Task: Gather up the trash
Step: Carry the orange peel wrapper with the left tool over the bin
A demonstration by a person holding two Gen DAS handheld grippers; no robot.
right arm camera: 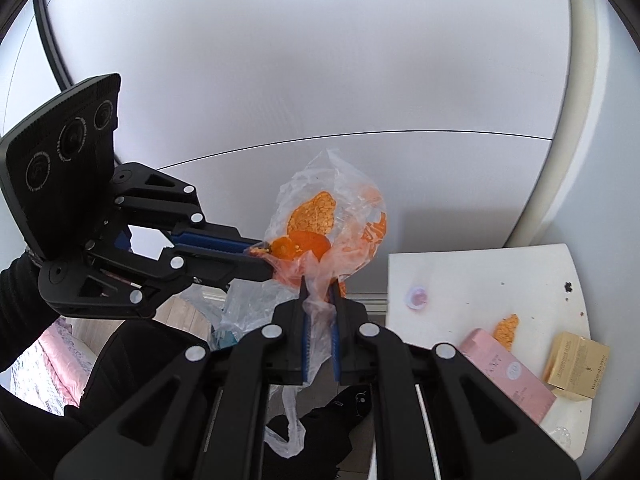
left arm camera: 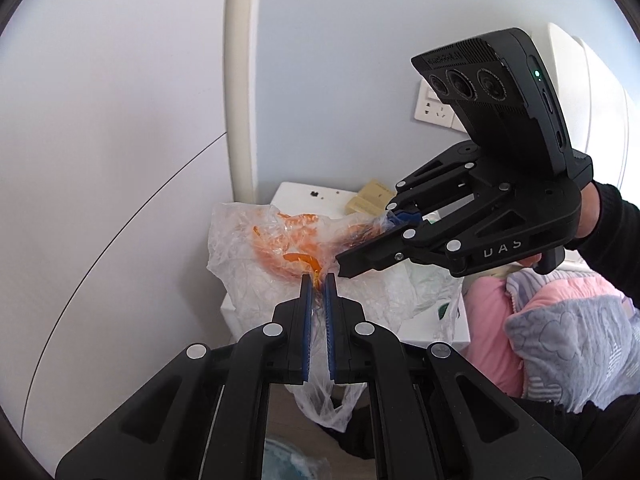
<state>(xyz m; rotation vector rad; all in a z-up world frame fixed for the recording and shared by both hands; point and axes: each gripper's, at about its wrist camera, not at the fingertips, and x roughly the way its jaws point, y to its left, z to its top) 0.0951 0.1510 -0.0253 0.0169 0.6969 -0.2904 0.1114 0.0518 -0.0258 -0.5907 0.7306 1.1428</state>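
One white bedside table (right arm camera: 480, 276) against the pale wall, one clear plastic bag (right arm camera: 336, 216) of orange peels held up beside its edge. Two grippers: left gripper (left arm camera: 318, 280) and right gripper (right arm camera: 320, 288) each pinched nearly closed on the bag film. On the table: two boxes, pink box (right arm camera: 508, 376) and gold box (right arm camera: 578, 366), one loose peel (right arm camera: 506, 330) between them.

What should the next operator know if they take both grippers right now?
Left gripper: shut on the clear plastic bag, pinching an orange peel at the film.
Right gripper: shut on the same bag, film bunched between its fingers.
The bag hangs between both, beside the white table; several peels already inside.
Left: one peel piece lies on the table by the pink box and gold box; crumbs too.
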